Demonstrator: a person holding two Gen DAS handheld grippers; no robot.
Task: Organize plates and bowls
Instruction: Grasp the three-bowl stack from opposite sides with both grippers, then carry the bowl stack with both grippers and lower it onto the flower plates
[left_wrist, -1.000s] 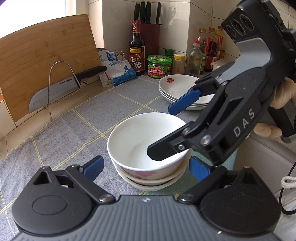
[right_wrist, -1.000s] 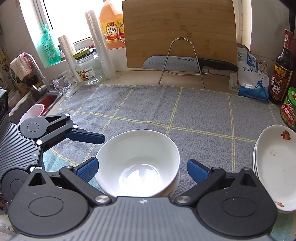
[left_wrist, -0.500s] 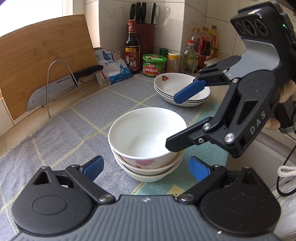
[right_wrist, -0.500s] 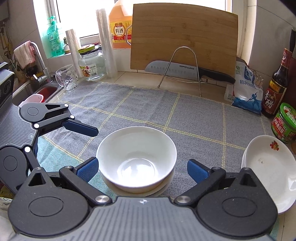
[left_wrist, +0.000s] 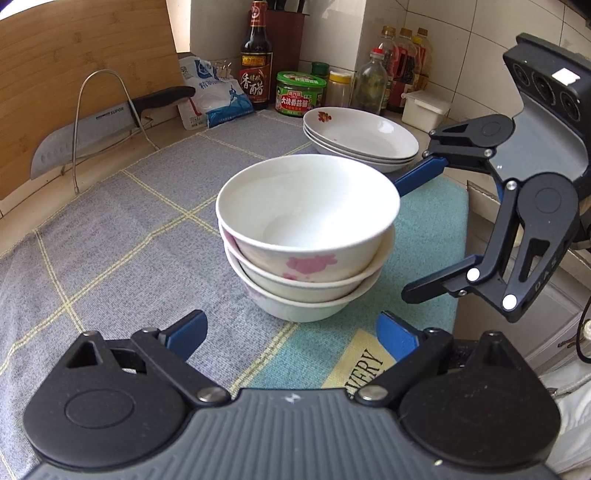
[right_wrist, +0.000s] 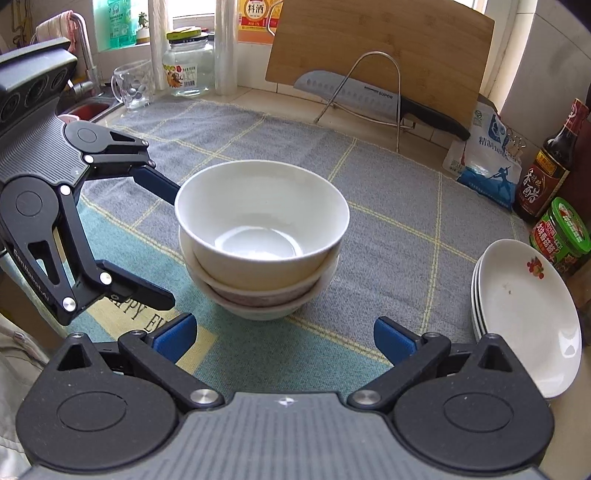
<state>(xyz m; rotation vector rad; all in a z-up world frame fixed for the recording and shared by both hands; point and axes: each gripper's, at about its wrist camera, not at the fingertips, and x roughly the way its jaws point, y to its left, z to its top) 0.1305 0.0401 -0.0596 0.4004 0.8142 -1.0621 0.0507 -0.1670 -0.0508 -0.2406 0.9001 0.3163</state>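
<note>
A stack of three white bowls (left_wrist: 306, 236) with pink flower prints stands on the grey checked cloth; it also shows in the right wrist view (right_wrist: 262, 240). A stack of white plates (left_wrist: 360, 138) sits behind it, at the right in the right wrist view (right_wrist: 524, 314). My left gripper (left_wrist: 291, 332) is open and empty, just short of the bowls. My right gripper (right_wrist: 282, 338) is open and empty, also just short of them. Each gripper shows in the other's view, the right one (left_wrist: 417, 236) and the left one (right_wrist: 162, 240) beside the bowls.
A bamboo cutting board (right_wrist: 380, 55) and a knife on a wire rack (right_wrist: 373, 98) stand at the back. A soy sauce bottle (left_wrist: 255, 70), green jar (left_wrist: 301, 94), salt bag (left_wrist: 212, 96) and condiment bottles line the wall. A sink, glass mug (right_wrist: 131, 86) and jar (right_wrist: 188, 62) are at far left.
Both grippers have pulled back and away from the bowl stack. The right gripper's finger, which reached over the top bowl's rim, is now clear of it.
</note>
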